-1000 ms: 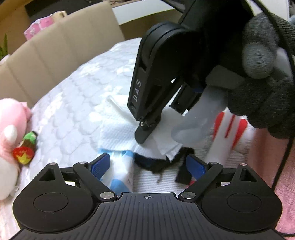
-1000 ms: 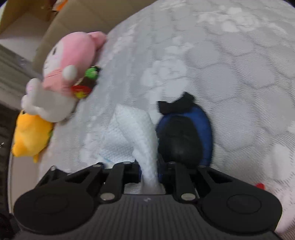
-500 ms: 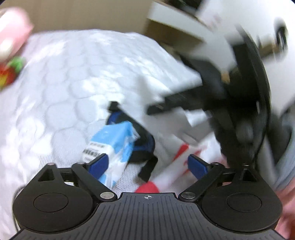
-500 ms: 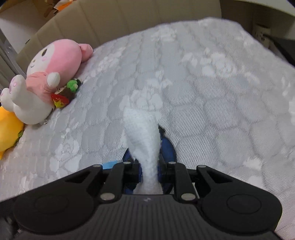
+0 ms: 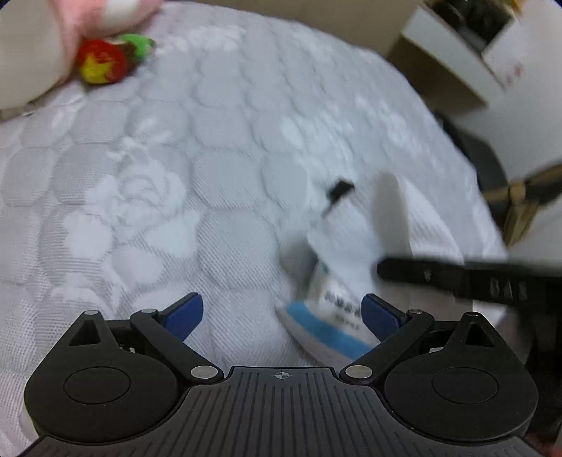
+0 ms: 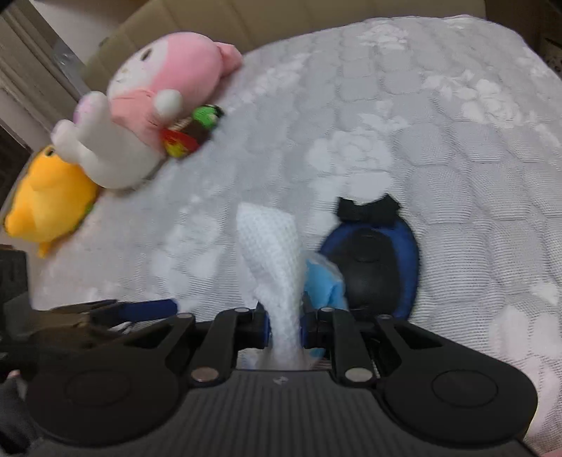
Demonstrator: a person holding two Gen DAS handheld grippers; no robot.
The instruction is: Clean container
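Note:
My right gripper [image 6: 284,321] is shut on a white tissue [image 6: 275,249] that stands up from its jaws above the bed. A blue and black case [image 6: 377,262] lies on the mattress just right of the tissue. A blue and white tissue pack [image 6: 325,281] sits between them; in the left wrist view the pack [image 5: 328,320] lies by my right fingertip. My left gripper [image 5: 281,314] is open and empty, low over the mattress. The right gripper's black arm [image 5: 467,279] and its tissue [image 5: 390,214] show blurred at the right.
A pink and white plush [image 6: 154,105] and a yellow plush [image 6: 45,200] lie at the far left of the grey quilted mattress [image 6: 404,123]. A beige headboard [image 6: 267,17] runs behind. A cardboard box [image 5: 453,52] stands beyond the bed.
The left gripper has swung left, so the tissue pack now sits by its right finger. The right gripper has shifted with the tissue, and the case is now in fuller view.

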